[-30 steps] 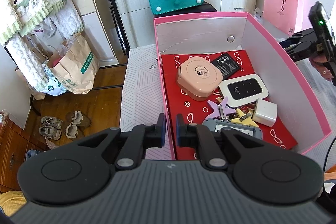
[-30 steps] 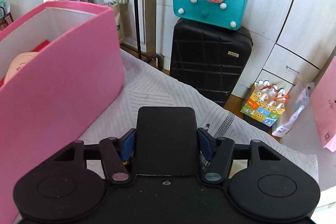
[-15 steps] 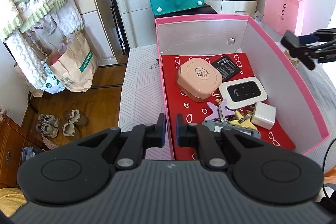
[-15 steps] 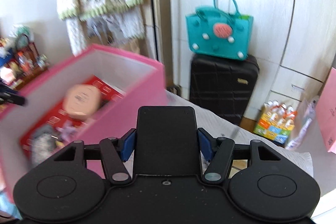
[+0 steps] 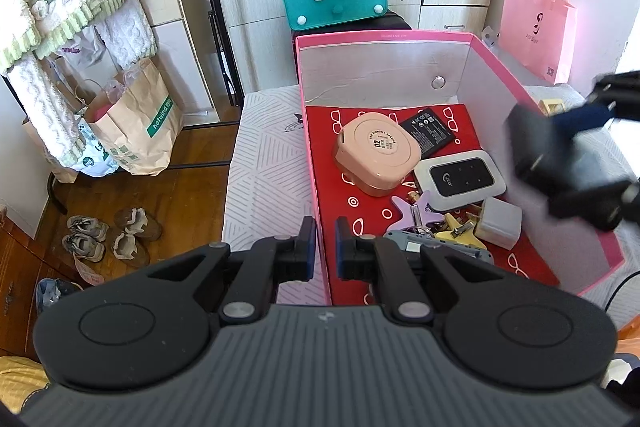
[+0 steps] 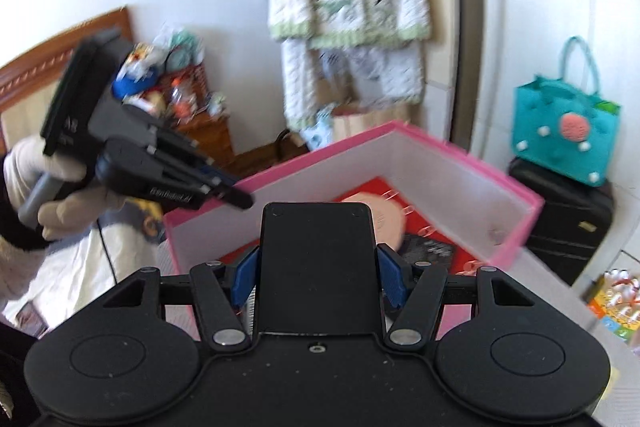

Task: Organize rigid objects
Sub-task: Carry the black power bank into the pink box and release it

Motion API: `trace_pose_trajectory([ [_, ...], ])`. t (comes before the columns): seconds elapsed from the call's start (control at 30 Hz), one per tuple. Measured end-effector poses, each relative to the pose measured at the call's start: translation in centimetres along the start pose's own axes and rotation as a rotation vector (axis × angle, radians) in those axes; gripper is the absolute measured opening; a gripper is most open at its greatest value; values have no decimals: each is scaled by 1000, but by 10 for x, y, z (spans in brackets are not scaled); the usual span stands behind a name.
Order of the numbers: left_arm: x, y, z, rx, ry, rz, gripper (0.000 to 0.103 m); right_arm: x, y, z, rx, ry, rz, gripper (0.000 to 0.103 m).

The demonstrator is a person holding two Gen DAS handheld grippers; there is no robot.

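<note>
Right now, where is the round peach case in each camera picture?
Left wrist view: the peach case lies on the red liner, left of the middle, beside the black battery.
Right wrist view: only its edge peeks out behind the black slab held in the fingers.
Shared landmark: the pink box.

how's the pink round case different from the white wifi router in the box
The pink round case is a thick, rounded peach-pink shell with a printed circular label; the white wifi router is flatter, oblong, with a glossy black face. The case lies further back, the router nearer the right wall. Both lie flat on the red lining of the pink box.
</note>
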State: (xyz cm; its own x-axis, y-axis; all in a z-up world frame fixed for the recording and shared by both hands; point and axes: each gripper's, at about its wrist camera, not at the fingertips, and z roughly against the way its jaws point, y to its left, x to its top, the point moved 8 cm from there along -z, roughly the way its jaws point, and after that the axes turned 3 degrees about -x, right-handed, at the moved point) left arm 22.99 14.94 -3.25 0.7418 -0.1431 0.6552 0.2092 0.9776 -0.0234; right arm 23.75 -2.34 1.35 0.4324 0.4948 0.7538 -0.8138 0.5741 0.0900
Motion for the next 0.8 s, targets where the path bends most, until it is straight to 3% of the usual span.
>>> trace_pose_trajectory([
  [0.17, 0, 1, 0, -18, -5, 10, 7, -8, 4, -24, 10, 93, -52, 67],
  [0.33, -1, 2, 0, -27, -9, 2, 7, -20, 4, -18, -6, 121, -64, 67],
  [0.63, 0, 2, -1, -26, -11, 14, 7, -10, -13, 18, -69, 18, -132, 69],
  [0.8, 0, 3, -2, -20, -13, 23, 7, -15, -41, 56, -176, -82, -176, 72],
])
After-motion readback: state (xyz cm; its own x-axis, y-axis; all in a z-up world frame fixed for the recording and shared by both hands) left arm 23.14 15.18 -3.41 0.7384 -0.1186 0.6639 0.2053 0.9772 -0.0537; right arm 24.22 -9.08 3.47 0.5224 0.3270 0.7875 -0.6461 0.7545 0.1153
